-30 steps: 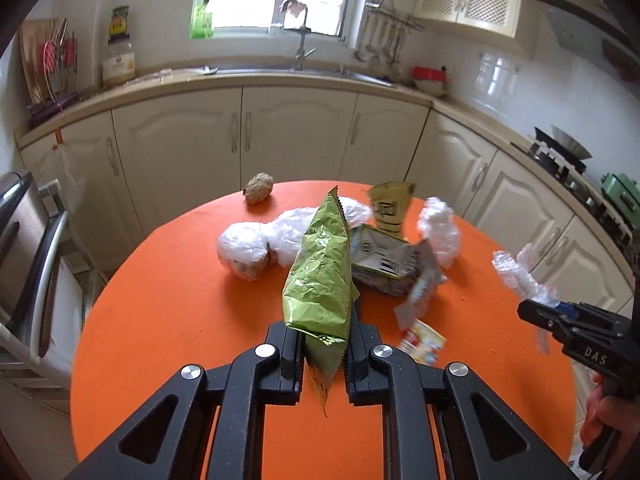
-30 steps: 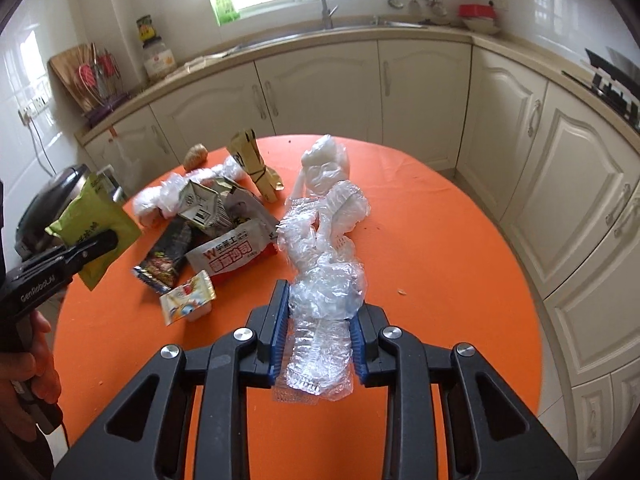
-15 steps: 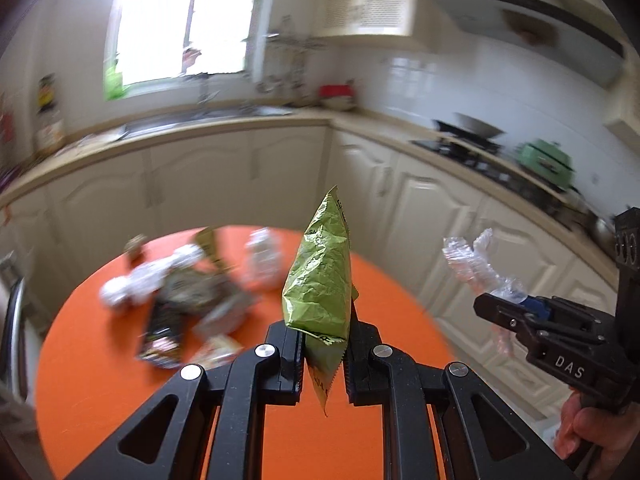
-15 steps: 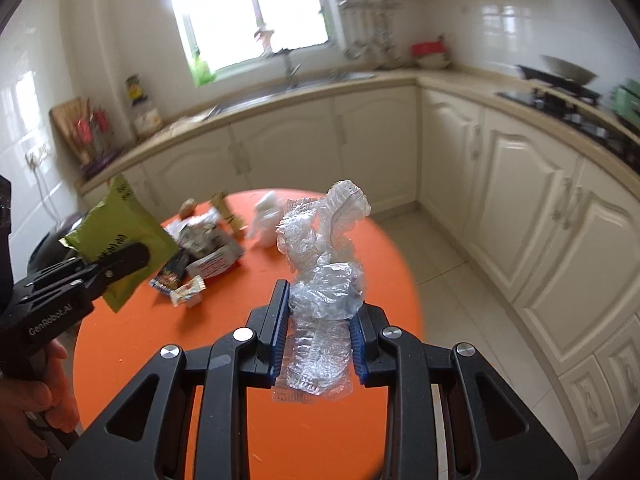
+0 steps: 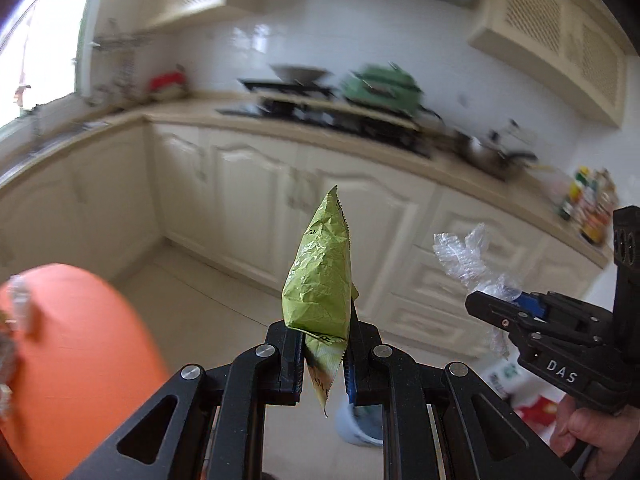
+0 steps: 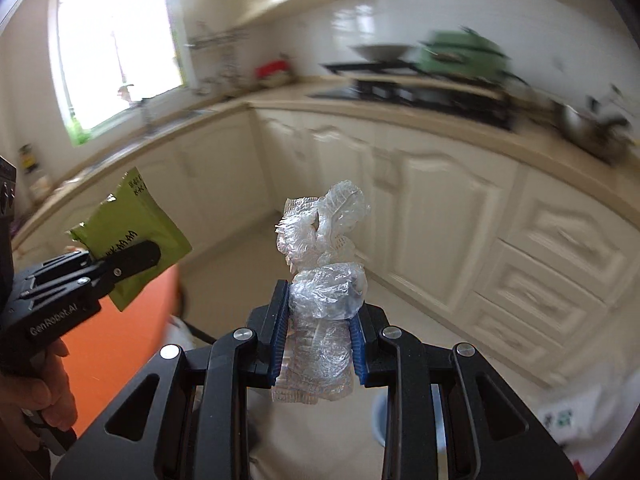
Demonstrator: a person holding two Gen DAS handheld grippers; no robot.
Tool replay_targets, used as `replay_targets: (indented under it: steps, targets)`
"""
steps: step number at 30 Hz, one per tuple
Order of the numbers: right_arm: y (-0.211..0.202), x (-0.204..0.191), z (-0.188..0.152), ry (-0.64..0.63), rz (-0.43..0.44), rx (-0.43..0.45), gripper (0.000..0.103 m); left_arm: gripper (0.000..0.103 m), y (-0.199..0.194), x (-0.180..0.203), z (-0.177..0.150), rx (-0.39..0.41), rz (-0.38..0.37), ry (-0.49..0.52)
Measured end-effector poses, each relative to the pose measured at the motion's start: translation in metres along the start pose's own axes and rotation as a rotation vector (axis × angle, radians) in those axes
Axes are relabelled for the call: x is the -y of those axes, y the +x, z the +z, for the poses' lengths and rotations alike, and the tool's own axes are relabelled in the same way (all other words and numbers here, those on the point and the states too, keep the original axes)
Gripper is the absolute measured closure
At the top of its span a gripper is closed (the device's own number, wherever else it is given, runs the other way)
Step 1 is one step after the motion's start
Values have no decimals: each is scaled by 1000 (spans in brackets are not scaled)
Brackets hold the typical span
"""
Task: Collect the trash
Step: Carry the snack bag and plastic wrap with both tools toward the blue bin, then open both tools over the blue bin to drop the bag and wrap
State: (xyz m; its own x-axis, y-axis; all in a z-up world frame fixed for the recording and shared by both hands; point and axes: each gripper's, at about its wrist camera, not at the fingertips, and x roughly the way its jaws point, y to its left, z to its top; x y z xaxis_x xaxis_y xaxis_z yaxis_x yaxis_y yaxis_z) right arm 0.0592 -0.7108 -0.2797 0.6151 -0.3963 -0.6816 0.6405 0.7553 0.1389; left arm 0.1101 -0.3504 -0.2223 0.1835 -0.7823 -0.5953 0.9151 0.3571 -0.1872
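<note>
We are clamping the green wrapper (image 5: 320,276) in our left gripper (image 5: 323,354), long axis upright, tip upward; our right gripper (image 6: 319,344) is pinching crumpled clear plastic (image 6: 324,256), standing upright.

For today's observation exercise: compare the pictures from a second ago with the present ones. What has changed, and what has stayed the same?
Both grippers have swung away from the orange table towards the stove-side cabinets; the table's litter has slid to the left edge of the left wrist view. A pale bin now shows on the floor below. Unchanged: the left gripper stays clamped on the green wrapper, the right gripper on the clear plastic.
</note>
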Motion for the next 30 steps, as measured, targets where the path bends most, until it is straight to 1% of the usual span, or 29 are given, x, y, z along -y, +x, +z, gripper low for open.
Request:
replay_targets:
  steps: [2, 5, 8, 11, 13, 14, 17, 21, 24, 27, 28, 30]
  targets:
    - [9, 32, -14, 38, -49, -39, 76, 91, 36, 13, -2, -54, -51, 22]
    - [28, 74, -35, 92, -103, -104, 76, 91, 80, 25, -2, -130, -92, 42]
    - [50, 110, -60, 157, -128, -166, 76, 92, 126, 35, -12, -210, -139, 50]
    - [70, 137, -86, 212, -142, -223, 76, 91, 165, 50, -16, -283, -172, 55]
    - [81, 149, -101, 242, -142, -252, 76, 91, 195, 61, -16, -333, -188, 60]
    - [90, 158, -110, 260, -152, -276, 76, 91, 211, 67, -9, -355, -193, 61]
    - [107, 174, -129, 319, -146, -314, 76, 91, 248, 73, -16, -422, -203, 67]
    - [133, 192, -150, 371, -144, -369, 76, 91, 296, 91, -17, -498, -209, 71]
    - [150, 203, -161, 384, -151, -405, 76, 91, 328, 99, -24, -554, -218, 69]
    - [164, 211, -169, 399, -147, -434, 76, 91, 354, 104, -27, -587, -233, 49]
    - [167, 212, -171, 403, -148, -437, 74, 91, 361, 105, -28, -597, -239, 47]
    - [173, 215, -173, 406, -151, -447, 73, 90, 386, 116, -29, -613, -240, 55]
